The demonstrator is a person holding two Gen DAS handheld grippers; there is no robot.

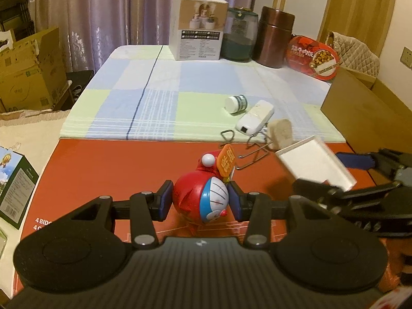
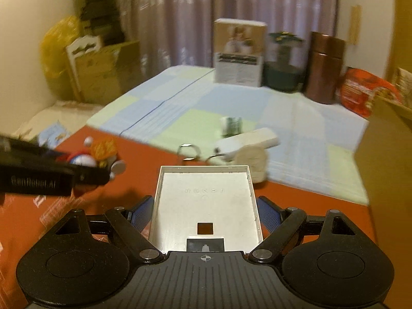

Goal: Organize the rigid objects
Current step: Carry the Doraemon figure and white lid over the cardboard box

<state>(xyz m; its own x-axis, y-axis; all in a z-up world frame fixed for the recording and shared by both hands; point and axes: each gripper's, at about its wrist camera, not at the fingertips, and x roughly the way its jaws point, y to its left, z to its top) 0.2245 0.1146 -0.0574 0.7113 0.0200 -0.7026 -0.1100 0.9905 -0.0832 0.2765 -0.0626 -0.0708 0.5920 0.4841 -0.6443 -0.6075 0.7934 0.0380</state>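
1. The red board [image 1: 103, 170] at the near end of the table serves as the landmark. Both held items hang over it, and the loose items lie at or just past its far edge, so it reads as the working area for the sorting.

2. Left gripper [image 1: 200, 200]: jaws drawn close, both blue pads clamped on the sides of a red and blue toy figure [image 1: 206, 198]. The toy sits head toward the camera above the middle of the board, held sideways across its body, which looks like a carrying grip.

3. Right gripper [image 2: 206, 213]: jaws set wide, pressed on both side walls of a shallow white tray [image 2: 206, 200]. The tray hangs tilted over the board's right part, open face up. I judge it is being brought in as a container.

4. Loose at the board's far edge: wire clips [image 1: 247, 149], a tan block [image 1: 279, 134], a white case [image 1: 255, 117] and a small white bottle [image 1: 235, 104] on its side on the checked cloth [image 1: 154, 103].

5. A cardboard box [image 1: 360, 118] stands to the board's right.
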